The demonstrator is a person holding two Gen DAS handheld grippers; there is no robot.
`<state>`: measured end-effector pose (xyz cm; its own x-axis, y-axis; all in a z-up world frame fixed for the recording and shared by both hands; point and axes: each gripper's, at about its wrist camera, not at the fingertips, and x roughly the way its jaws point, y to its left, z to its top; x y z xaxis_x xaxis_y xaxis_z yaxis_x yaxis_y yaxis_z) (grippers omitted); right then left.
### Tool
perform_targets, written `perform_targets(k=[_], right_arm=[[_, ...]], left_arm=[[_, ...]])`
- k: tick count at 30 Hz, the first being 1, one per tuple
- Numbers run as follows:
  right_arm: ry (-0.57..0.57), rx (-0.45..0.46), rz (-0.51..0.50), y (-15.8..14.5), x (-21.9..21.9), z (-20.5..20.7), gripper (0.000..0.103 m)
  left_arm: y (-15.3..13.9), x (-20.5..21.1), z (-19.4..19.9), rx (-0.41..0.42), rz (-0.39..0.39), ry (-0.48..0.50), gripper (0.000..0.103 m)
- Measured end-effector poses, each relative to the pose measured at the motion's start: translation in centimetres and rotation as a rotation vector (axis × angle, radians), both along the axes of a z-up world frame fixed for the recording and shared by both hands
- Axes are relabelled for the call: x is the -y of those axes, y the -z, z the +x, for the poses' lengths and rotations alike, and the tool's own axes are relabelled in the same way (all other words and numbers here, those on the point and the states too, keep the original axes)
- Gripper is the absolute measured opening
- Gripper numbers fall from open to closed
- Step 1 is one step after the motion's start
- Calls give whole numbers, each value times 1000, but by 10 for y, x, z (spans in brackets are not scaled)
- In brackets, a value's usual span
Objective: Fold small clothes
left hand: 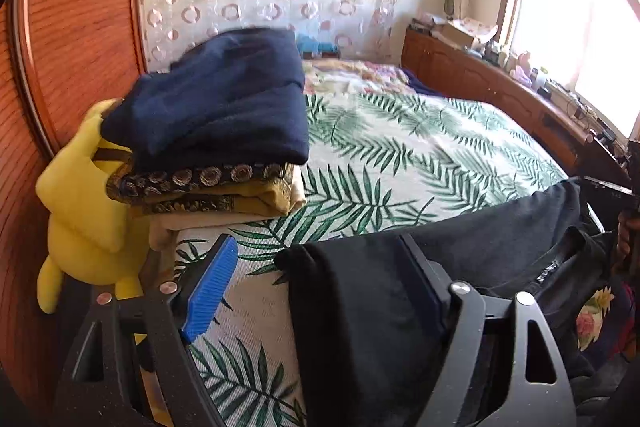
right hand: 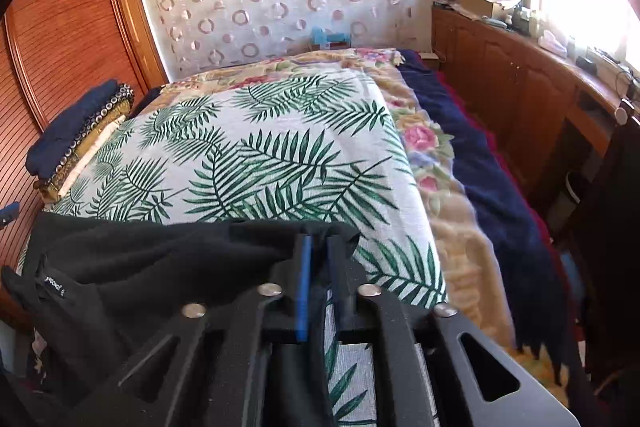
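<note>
While the bed [right hand: 280, 155] is carrying everything in play under its palm-leaf sheet [left hand: 400, 147], the black garment [right hand: 160, 259] is lying across the near edge of that sheet, its collar label showing at the near left in the right wrist view. A finished stack of folded clothes [left hand: 224, 115] is sitting at the far left, against the wooden wardrobe [left hand: 72, 47], with a yellow plush toy [left hand: 76, 203] just beside it. The right gripper [right hand: 318, 267] is standing with its jaws nearly closed at the garment's right corner; cloth is bunching at the fingertips, yet a slim gap is showing between the blue pads, so a firm pinch cannot be confirmed. The left gripper [left hand: 320, 267] is standing with its jaws wide apart: the left finger [left hand: 208, 287] is hanging over bare sheet, while the right finger [left hand: 424, 287] is sitting against the garment's left edge with cloth draped beside it, pinching nothing. Three failure modes are following from this arrangement. If the right jaws are lifting with only a thin fold, the corner is likely slipping out and the fold is collapsing. If the left jaws are closing where they stand, they risk catching the sheet along with, or instead of, the garment. If either hand is swinging far left, it risks toppling the stack.
</note>
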<state>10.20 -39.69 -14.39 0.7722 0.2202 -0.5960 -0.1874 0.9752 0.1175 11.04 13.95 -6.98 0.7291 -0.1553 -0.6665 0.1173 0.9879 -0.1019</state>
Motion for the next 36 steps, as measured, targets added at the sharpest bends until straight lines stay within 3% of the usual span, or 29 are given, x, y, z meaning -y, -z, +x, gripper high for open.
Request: perform_targets(k=[1,3,8,13,21,23,25,26,27,29,31,36], right_arm=[[10,2,-11,-1,0,1,43],[18,3,-23,-1,-1,4,62],[-39,-18,-40,2,-18,19,63],[-49,-39,-69,8,-21,35,73],[-96,-90,-65,16,-24,48,72],[-119,-90,-74,16,-27,46,67],[-148,-85,-90,15,-30,43,41],[-165,-87,-87,16,-31,41,31],[-193,-97,-72,15,-33,41,17],[-208,-98,-67,15,-35,36,12],[-171,-66,-31,10,-31,27,11],[-157,61,45,-30,-16,-20,11]], left_arm=[[4,-1,5,-19,7,2,75],[11,0,11,-41,13,7,70],[24,0,17,-79,9,18,65],[33,3,22,-107,8,27,64],[43,7,25,-138,-7,48,46],[43,6,25,-143,-14,48,41],[43,8,25,-147,-23,66,29],[43,9,25,-151,-30,80,16],[42,11,24,-153,-34,91,13],[39,17,17,-134,-13,93,11],[27,17,6,-88,-39,96,10],[-31,17,-39,69,-97,119,10]])
